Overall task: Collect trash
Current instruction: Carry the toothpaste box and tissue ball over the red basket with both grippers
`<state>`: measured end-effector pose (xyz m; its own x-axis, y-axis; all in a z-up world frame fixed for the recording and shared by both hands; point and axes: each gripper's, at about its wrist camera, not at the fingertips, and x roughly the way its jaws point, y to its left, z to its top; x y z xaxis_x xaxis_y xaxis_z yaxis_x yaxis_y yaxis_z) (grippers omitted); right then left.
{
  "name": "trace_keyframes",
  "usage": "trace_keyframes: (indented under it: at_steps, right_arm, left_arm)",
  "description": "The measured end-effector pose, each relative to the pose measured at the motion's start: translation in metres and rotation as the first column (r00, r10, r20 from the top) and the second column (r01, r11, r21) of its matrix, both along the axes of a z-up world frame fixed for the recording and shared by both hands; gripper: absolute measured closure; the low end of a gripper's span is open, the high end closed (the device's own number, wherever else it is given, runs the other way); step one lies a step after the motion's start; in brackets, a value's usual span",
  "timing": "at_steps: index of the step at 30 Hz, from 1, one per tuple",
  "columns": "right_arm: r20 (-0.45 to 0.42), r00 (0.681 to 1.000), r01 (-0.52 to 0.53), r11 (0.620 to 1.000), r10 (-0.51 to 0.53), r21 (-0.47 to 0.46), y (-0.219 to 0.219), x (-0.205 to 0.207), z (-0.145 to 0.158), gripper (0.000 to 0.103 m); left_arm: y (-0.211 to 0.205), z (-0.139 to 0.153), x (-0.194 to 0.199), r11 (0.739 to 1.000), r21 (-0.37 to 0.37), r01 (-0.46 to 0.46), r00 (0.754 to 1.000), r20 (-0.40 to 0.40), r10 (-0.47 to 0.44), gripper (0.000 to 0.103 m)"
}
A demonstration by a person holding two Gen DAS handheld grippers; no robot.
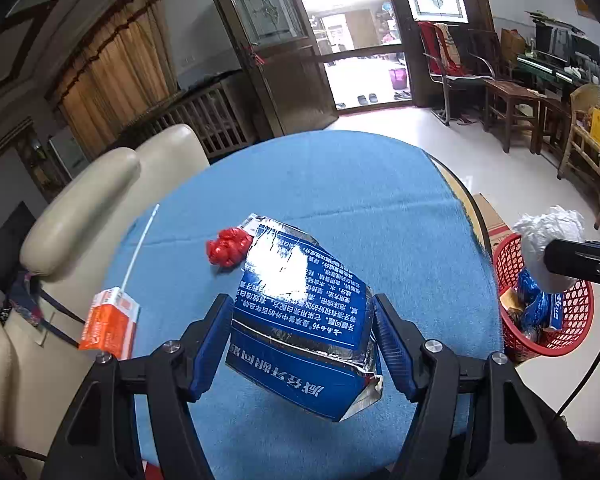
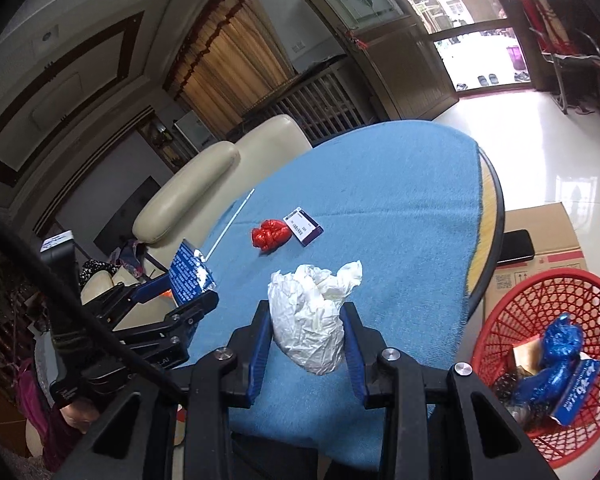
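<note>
My left gripper (image 1: 302,312) is shut on a crushed blue and silver carton (image 1: 300,312), held above the blue-clothed round table (image 1: 340,184); the carton also shows in the right wrist view (image 2: 189,276). My right gripper (image 2: 306,320) is shut on a crumpled white paper wad (image 2: 310,320), which also shows in the left wrist view (image 1: 548,240) over the red mesh basket (image 1: 572,320). On the table lie a red crumpled wrapper (image 1: 227,247), an orange box (image 1: 107,322), a white straw (image 1: 141,248) and a small purple and white box (image 2: 303,227).
The red basket (image 2: 540,320) stands right of the table and holds blue wrappers and other trash. A cardboard box (image 2: 540,232) with a black phone (image 2: 518,246) sits behind it. A cream sofa (image 1: 99,200) flanks the table's left. Chairs stand far right.
</note>
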<state>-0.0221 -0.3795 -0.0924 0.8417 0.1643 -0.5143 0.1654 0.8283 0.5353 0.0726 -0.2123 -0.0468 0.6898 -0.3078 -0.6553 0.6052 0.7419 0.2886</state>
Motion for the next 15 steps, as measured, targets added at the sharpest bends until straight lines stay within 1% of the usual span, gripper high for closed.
trace_keyframes:
  at_steps: [3,8,15]
  right_arm:
    - [0.016,1.0,0.015,1.0,-0.015,-0.007,-0.004,-0.014,0.005,0.067]
    - [0.024,0.999,0.042,0.999,-0.041,-0.011,-0.01,-0.031,0.007,0.067]
    - [0.025,0.996,0.083,0.996,-0.083,-0.008,-0.025,-0.051,0.003,0.067]
  left_arm:
    - [0.0,0.005,-0.006,1.0,-0.005,-0.006,1.0,0.015,0.006,0.032]
    - [-0.005,0.006,-0.015,1.0,-0.001,-0.024,0.999,0.045,0.024,0.032]
    - [-0.019,0.006,-0.027,1.0,0.019,-0.011,0.998,0.062,0.01,0.032]
